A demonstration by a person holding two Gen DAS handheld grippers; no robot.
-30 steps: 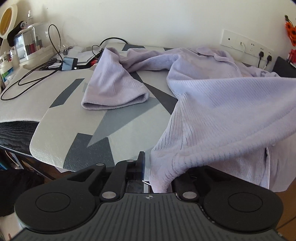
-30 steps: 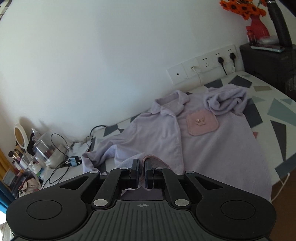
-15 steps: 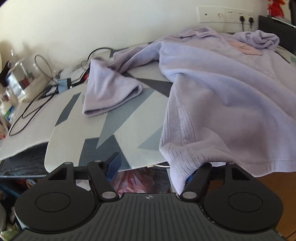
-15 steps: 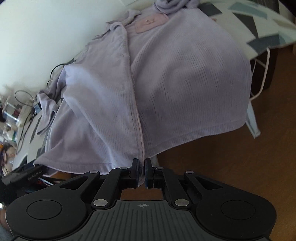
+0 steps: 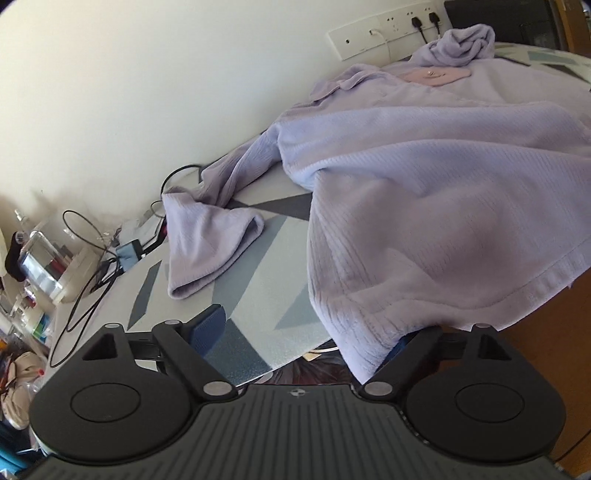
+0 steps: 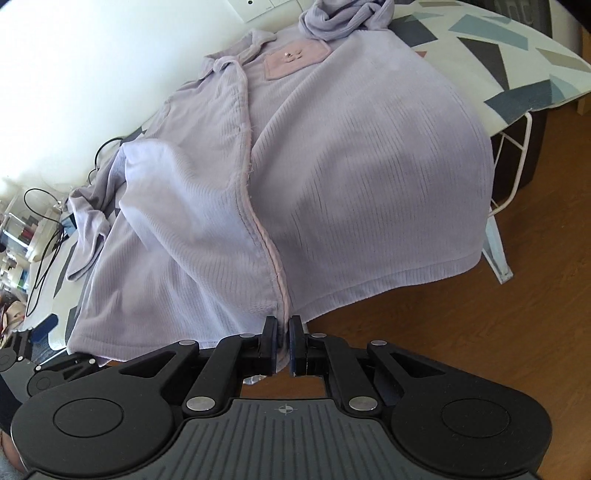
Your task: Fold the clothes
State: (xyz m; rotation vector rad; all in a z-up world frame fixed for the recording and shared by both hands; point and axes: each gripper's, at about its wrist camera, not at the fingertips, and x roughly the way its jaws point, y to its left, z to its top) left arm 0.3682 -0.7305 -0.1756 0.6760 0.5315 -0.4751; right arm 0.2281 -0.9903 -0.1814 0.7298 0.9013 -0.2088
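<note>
A lilac ribbed pyjama top (image 5: 424,177) with a pink chest pocket (image 6: 295,59) lies front-up across the patterned board (image 5: 258,295). Its hem hangs over the near edge. My left gripper (image 5: 306,332) sits at the hem's left corner and its jaws are opening. The blue left pad (image 5: 208,325) is bare, and the corner of cloth droops over the right finger without being pressed. My right gripper (image 6: 282,339) is shut on the hem at the foot of the pink-edged front placket (image 6: 258,229). One sleeve (image 5: 207,240) lies loose to the left and the other sleeve (image 6: 343,14) is bunched by the wall.
Cables (image 5: 85,273), a small blue box (image 5: 127,254) and a clear container (image 5: 44,266) clutter the table's left end. Wall sockets (image 5: 391,29) sit behind the top. The board's white legs (image 6: 513,155) and wooden floor (image 6: 480,332) are on the right.
The left jaws went from shut on the hem corner to wide apart, and the view rolled. The right gripper dropped with the hem from above the board to its near edge.
</note>
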